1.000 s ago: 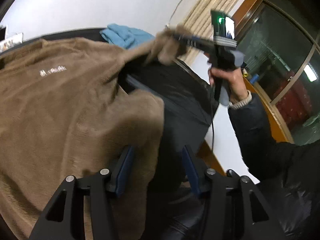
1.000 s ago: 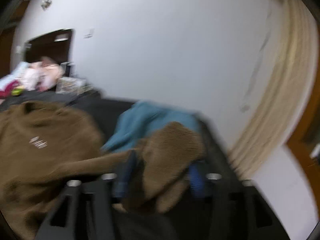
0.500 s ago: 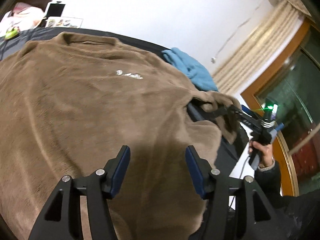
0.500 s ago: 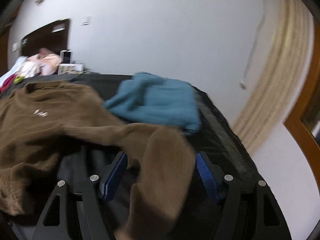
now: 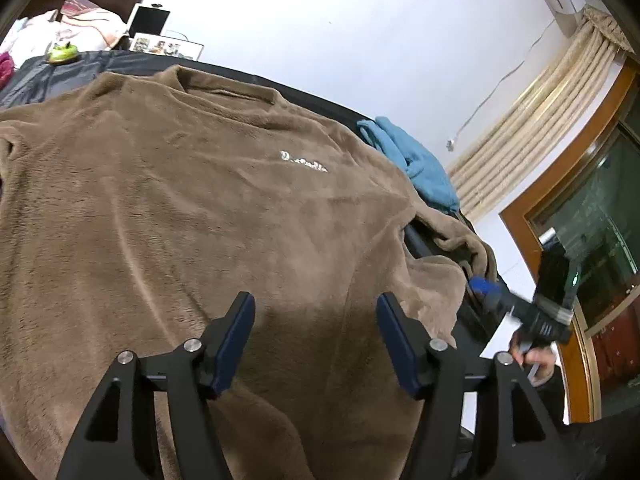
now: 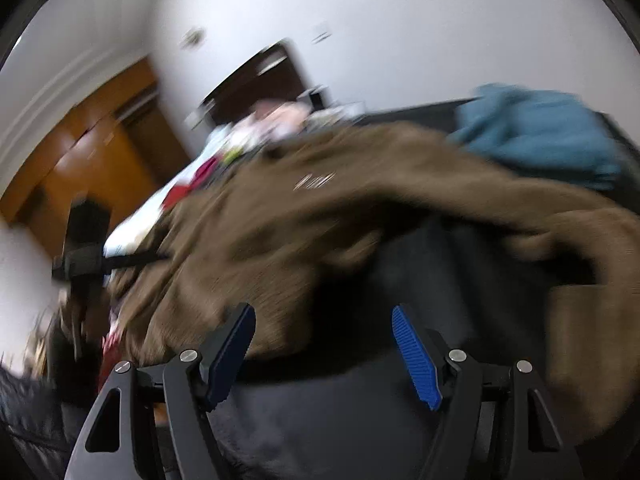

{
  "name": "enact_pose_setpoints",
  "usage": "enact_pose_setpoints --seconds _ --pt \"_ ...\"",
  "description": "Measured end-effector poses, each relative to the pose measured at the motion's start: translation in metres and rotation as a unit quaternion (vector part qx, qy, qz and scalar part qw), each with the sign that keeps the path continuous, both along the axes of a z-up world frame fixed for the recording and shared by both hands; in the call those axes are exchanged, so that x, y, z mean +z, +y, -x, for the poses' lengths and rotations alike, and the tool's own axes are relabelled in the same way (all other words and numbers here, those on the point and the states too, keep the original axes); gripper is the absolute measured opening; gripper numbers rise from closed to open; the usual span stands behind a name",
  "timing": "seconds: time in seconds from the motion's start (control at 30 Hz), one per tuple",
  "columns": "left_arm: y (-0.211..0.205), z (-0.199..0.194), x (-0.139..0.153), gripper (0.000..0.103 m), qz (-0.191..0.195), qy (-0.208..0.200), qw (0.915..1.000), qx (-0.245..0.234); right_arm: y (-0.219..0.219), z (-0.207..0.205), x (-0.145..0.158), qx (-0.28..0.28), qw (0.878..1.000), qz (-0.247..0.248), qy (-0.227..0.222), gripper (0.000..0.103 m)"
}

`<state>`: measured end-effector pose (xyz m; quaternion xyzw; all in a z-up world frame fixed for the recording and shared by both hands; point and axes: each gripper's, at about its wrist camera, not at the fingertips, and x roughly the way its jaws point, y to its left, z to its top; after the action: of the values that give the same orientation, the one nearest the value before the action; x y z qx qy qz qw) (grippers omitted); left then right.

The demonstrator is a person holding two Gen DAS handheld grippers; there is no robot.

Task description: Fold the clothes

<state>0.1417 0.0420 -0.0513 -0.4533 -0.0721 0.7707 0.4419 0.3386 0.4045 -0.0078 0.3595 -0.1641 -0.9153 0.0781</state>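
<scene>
A brown fleece sweater [image 5: 200,208] with a small white chest logo lies spread front-up on a dark surface [image 5: 320,102]. Its right sleeve [image 5: 460,240] hangs over the right edge. My left gripper [image 5: 314,312] is open and empty, just above the sweater's lower body. My right gripper [image 6: 324,324] is open and empty, near the sweater's lower right corner; the view is blurred. It also shows in the left wrist view [image 5: 480,286] beside the sleeve. The sweater [image 6: 320,220] and its sleeve [image 6: 580,240] fill the right wrist view.
A folded blue garment [image 5: 416,164] lies at the far right of the surface, also in the right wrist view [image 6: 540,132]. Bedding and small items [image 5: 72,36] sit at the far left. A curtain [image 5: 532,120] and a wooden window frame [image 5: 560,216] stand to the right.
My right gripper opened and let go of the brown sleeve, which dropped over the edge. The right gripper swung down and to the left. The left gripper rose over the sweater body.
</scene>
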Motion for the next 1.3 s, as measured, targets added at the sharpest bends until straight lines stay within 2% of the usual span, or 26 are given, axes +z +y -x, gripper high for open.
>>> enact_pose_setpoints --seconds 0.3,0.37,0.43,0.5,0.6,0.77,0.87,0.97,1.07,1.1,1.13,1.2,1.3 --pt "-0.028 0.002 -0.01 0.07 0.003 -0.003 0.9991 0.042 -0.033 0.036 -0.023 0.09 0.995 0.044 0.002 0.072" --pt "-0.032 0.005 -0.014 0.07 0.007 -0.004 0.9985 0.054 -0.041 0.038 -0.025 0.111 0.993 0.05 0.003 0.06" --pt "-0.037 0.009 -0.019 0.071 0.012 -0.005 0.9978 0.065 -0.046 0.037 -0.025 0.127 0.99 0.061 0.0 0.03" --pt "-0.043 0.013 -0.024 0.071 0.017 -0.01 0.9968 0.077 -0.046 0.032 -0.02 0.135 0.987 0.082 0.005 0.017" --pt "-0.05 0.019 -0.028 0.071 0.02 -0.014 0.9955 0.092 -0.031 0.013 -0.004 0.146 0.977 0.15 0.036 0.014" --pt "-0.061 0.027 -0.031 0.072 0.022 -0.016 0.9933 0.112 0.011 -0.032 0.028 0.117 0.963 0.225 0.096 0.012" --pt "-0.064 0.029 -0.034 0.072 0.027 -0.018 0.9927 0.116 0.031 -0.058 0.032 0.084 0.967 0.223 0.094 0.013" --pt "-0.068 0.029 -0.039 0.073 0.035 -0.021 0.9922 0.117 0.035 -0.074 0.025 0.037 0.985 0.159 0.055 0.013" --pt "-0.071 0.026 -0.04 0.073 0.045 -0.019 0.9921 0.116 0.037 -0.082 0.018 -0.034 0.997 0.071 0.009 0.02" --pt "-0.072 0.025 -0.04 0.073 0.048 -0.018 0.9921 0.115 0.032 -0.082 0.019 -0.054 0.998 0.028 -0.002 0.033" --pt "-0.073 0.024 -0.038 0.073 0.05 -0.014 0.9919 0.115 0.026 -0.08 0.02 -0.064 0.998 -0.006 -0.008 0.055" --pt "-0.075 0.021 -0.033 0.073 0.055 -0.004 0.9914 0.119 0.005 -0.072 0.024 -0.04 0.998 -0.038 0.005 0.081" --pt "-0.08 0.018 -0.025 0.074 0.058 0.012 0.9906 0.124 -0.042 -0.053 0.033 0.037 0.994 -0.091 0.037 0.081"
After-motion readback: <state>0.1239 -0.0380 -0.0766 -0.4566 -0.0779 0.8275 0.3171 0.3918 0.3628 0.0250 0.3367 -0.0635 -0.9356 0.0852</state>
